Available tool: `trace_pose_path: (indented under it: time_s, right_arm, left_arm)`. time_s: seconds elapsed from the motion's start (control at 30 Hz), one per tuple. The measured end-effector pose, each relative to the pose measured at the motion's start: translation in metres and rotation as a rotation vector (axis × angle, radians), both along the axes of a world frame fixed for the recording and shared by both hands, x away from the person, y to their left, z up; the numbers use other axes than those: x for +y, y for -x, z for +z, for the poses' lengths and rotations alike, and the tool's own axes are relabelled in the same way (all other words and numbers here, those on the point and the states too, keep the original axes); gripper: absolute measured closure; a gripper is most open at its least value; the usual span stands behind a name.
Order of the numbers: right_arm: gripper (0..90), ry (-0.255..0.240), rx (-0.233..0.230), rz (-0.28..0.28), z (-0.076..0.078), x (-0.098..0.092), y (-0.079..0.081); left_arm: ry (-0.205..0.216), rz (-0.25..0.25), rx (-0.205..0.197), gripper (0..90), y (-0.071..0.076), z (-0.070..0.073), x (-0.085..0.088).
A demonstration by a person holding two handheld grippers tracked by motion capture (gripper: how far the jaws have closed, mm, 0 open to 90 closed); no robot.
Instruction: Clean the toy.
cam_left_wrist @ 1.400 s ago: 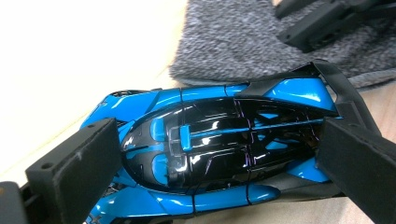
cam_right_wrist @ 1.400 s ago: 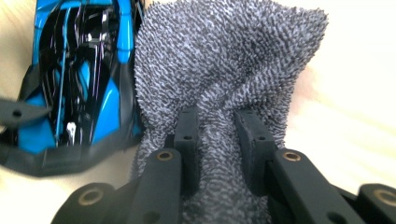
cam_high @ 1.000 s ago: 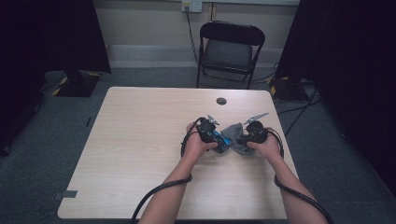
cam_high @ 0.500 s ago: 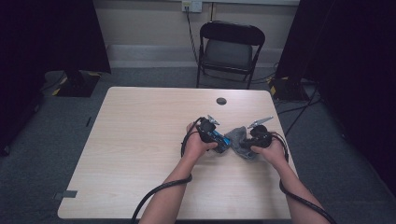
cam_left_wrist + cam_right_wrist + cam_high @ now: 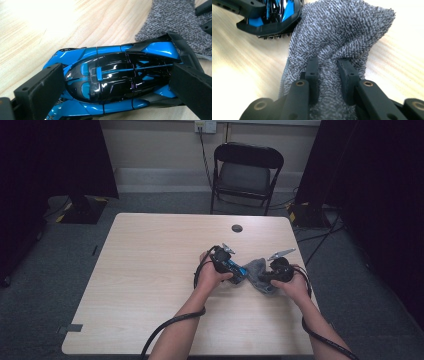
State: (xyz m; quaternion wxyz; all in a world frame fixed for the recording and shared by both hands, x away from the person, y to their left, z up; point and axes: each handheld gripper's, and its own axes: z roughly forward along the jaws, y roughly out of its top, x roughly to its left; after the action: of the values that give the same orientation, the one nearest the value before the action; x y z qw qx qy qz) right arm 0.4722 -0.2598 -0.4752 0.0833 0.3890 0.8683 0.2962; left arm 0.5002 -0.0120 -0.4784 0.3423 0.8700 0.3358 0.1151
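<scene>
Tools meet at the right-centre of the high view, over the pale worktop: the left tool points toward the frame's right and the right tool points back toward it, so the two face each other with little space between. Left tool pinches the toy car, one black pad on each end of the blue-and-black body as seen in the left gripper view, where the car's long axis runs across the frame from lower left to upper right, nose at the left pad and tail wing at the right. Right tool is pressed together on a fold of the grey cloth; in the right gripper view its pads sit low in the middle of the frame with the knit bunched between them and the loose part rising toward the top. The car shows there in the upper left corner, its ribbed tail edge touching the cloth's upper left border. So the car lies ahead and to the left of the right tool, and the cloth lies at the upper right in the left gripper view, just past the car's tail. I judge that wiping the body means carrying the cloth along that long axis, tail first, with the right hand the one nearer the tail.
</scene>
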Motion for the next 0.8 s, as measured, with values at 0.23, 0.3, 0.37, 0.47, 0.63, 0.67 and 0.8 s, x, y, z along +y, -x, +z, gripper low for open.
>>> trace_pose_path:
  time_s: [0.23,0.3,0.37,0.47,0.63,0.67,0.8]
  right_arm:
    - [72.3,-0.003,-0.016,-0.001,-0.001,-0.003,0.011]
    - [72.3,-0.010,-0.018,-0.004,-0.001,-0.004,0.014]
    - [72.4,-0.011,-0.021,-0.001,-0.002,-0.005,0.016]
    - [72.3,-0.012,-0.021,0.002,-0.001,-0.005,0.019]
    - [72.4,0.003,-0.019,0.010,0.000,-0.005,0.025]
    - [72.4,0.006,-0.019,0.016,0.000,-0.005,0.026]
    - [72.4,0.003,-0.013,0.017,0.000,-0.007,0.032]
  left_arm:
    - [-0.002,0.001,0.005,0.0,0.000,0.000,-0.001]
    - [-0.005,0.002,0.005,0.0,0.000,0.001,-0.001]
    - [-0.003,0.001,0.006,0.0,0.000,0.000,-0.001]
    - [0.001,0.003,0.005,0.0,0.000,0.000,-0.001]
    - [-0.005,0.004,0.007,0.2,0.000,0.001,-0.001]
    - [-0.004,0.005,0.008,0.1,0.000,0.001,-0.001]
    - [-0.005,0.007,0.010,0.2,0.000,0.001,-0.001]
